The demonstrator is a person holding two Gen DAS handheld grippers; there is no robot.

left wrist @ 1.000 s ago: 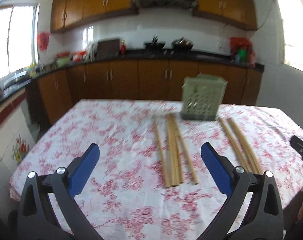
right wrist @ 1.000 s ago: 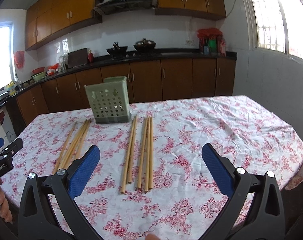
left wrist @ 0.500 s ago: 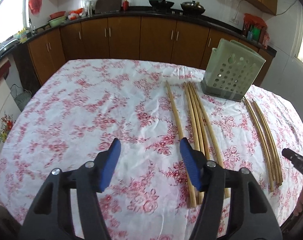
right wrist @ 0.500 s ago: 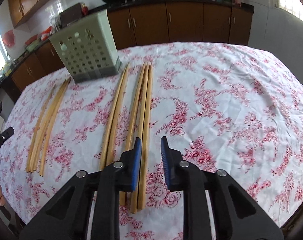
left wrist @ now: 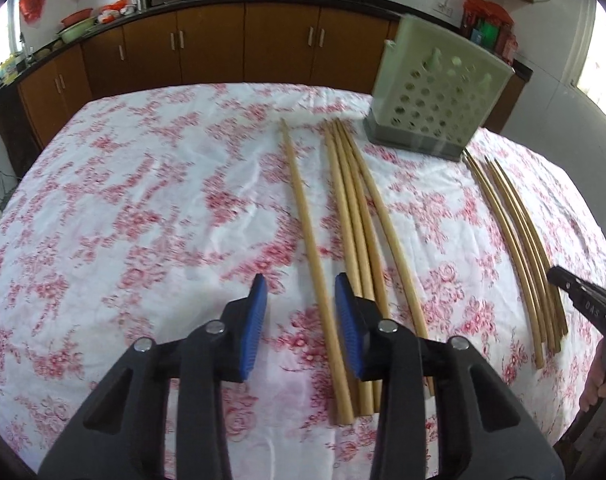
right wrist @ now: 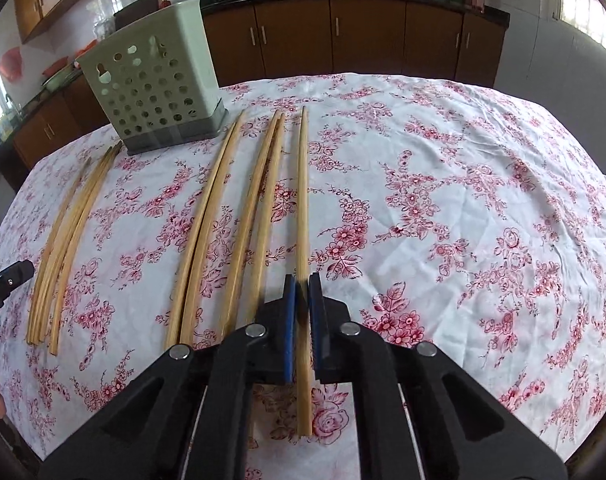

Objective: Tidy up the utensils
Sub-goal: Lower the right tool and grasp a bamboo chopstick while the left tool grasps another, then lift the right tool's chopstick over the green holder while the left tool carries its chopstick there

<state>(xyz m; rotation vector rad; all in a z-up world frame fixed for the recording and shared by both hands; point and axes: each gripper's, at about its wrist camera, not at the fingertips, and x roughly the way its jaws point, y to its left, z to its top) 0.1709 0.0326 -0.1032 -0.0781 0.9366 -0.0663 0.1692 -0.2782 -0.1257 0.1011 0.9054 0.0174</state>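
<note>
Right wrist view shows the right tongs (right wrist: 302, 286) clamped on the rightmost chopstick (right wrist: 302, 208) lying on the floral worktop (right wrist: 463, 200), while the left tongs (left wrist: 301, 304) stand apart astride the lone chopstick (left wrist: 307, 228) left of the bundle, near the green holder (left wrist: 435, 92) at the far side.

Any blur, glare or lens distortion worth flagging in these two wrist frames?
Left wrist view: motion smear softens the chopsticks and floral tablecloth; window glare at the right edge. Right wrist view: sharper, but the chopstick blurs where the right gripper clamps it; window at upper right blown out. Both: fisheye bows the chopsticks and table edge, with dark corners.
</note>
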